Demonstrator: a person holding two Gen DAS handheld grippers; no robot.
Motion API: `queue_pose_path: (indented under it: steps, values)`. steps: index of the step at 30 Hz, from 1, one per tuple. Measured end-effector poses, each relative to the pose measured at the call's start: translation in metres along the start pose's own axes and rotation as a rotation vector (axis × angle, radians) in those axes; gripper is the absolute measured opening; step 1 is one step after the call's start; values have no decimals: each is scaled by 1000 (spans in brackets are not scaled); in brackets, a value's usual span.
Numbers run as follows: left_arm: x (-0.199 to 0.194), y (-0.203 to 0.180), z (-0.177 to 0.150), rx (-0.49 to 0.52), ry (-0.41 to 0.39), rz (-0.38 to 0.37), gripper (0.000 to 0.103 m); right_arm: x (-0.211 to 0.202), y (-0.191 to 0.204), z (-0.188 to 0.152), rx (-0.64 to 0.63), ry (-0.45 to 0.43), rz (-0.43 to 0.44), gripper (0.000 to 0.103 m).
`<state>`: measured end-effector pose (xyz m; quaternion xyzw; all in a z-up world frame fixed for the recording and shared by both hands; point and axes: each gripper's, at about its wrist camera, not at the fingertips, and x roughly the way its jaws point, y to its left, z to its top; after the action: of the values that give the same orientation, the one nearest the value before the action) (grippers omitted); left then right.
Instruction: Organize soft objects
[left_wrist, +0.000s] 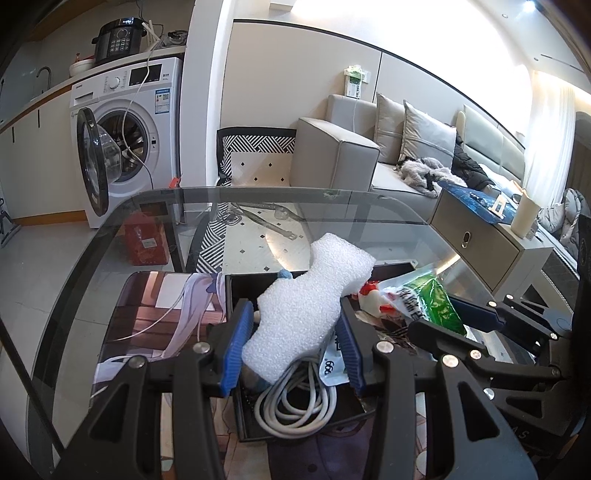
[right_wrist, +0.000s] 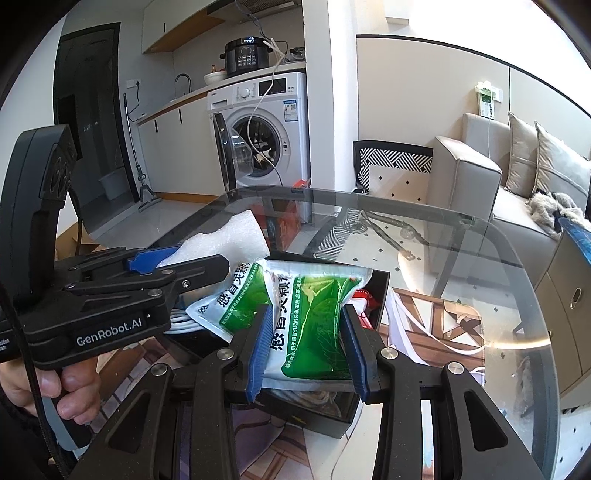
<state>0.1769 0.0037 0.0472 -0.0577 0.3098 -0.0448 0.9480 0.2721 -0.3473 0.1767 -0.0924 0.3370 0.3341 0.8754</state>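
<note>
Glass tabletop (left_wrist: 369, 221) fills the middle of both my wrist views, with a washing machine (left_wrist: 125, 144) in the upper left of the left view, its door hanging open, and a grey sofa (left_wrist: 369, 155) in the upper right.

On the glass I see a printed mat (left_wrist: 155, 306), and on it a black tray (right_wrist: 380, 288) at lower centre. In the left view a coiled white cable (left_wrist: 295, 402) lies in the tray's near end.

My left gripper (left_wrist: 295, 343) is clamped on a white foam piece (left_wrist: 314, 295); both blue pads press its narrow waist, and the foam slants up toward the upper right, over the tray. From the right view I see that gripper (right_wrist: 177, 266) side-on at centre left, the foam (right_wrist: 232, 240) sticking out past its tips, and the person's hand (right_wrist: 55, 384) wrapped around the handle at lower left.

My right gripper (right_wrist: 306, 350) is clenched on a green and white packet (right_wrist: 314, 325) printed with Chinese characters; the pads squeeze it from both sides and it buckles between them, over the tray. In the left view the same packet (left_wrist: 428, 299) shows at centre right with the right gripper (left_wrist: 454, 317) behind it. Something red and white (left_wrist: 373, 295) sits in the tray just left of the packet there; I cannot tell what it is.
</note>
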Motion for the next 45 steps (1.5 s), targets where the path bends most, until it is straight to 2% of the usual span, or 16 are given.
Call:
queue_pose_path:
  steps: [11,12,15,18,20,22,25,26,27,28,34,39,45]
  values:
    - [10,-7,-4,37,24,14,46,10,0,-1,-37,7,-13,38]
    - [9,-7,-4,43,29,14,47,8,0,-1,-46,-3,-16,44]
    - [7,-6,-4,46,43,10,61,-1,2,-2,-57,-32,-11,61]
    - [0,-6,-6,57,40,-9,64,-14,4,-6,-65,-64,-14,74]
    - [-7,-6,-9,70,34,-11,71,-21,4,-8,-66,-77,-21,79]
    - [-16,-4,-12,67,16,-14,85,-30,2,-13,-56,-98,-29,87]
    - [-30,-1,-16,66,-13,-32,92,-42,-1,-21,-32,-125,-31,94]
    - [-33,1,-17,66,-18,-30,94,-46,-1,-24,-23,-133,-34,100]
    - [-37,1,-19,70,-25,-27,100,-50,-2,-27,-15,-144,-40,102]
    - [-42,2,-22,80,-39,-20,103,-53,-2,-30,-8,-157,-43,102]
    - [-53,1,-38,121,-85,22,103,-70,-1,-48,42,-213,-46,102]
    - [-61,6,-48,99,-141,42,103,-80,4,-62,45,-261,-39,102]
    - [-61,10,-55,74,-161,65,103,-83,7,-62,53,-289,-26,102]
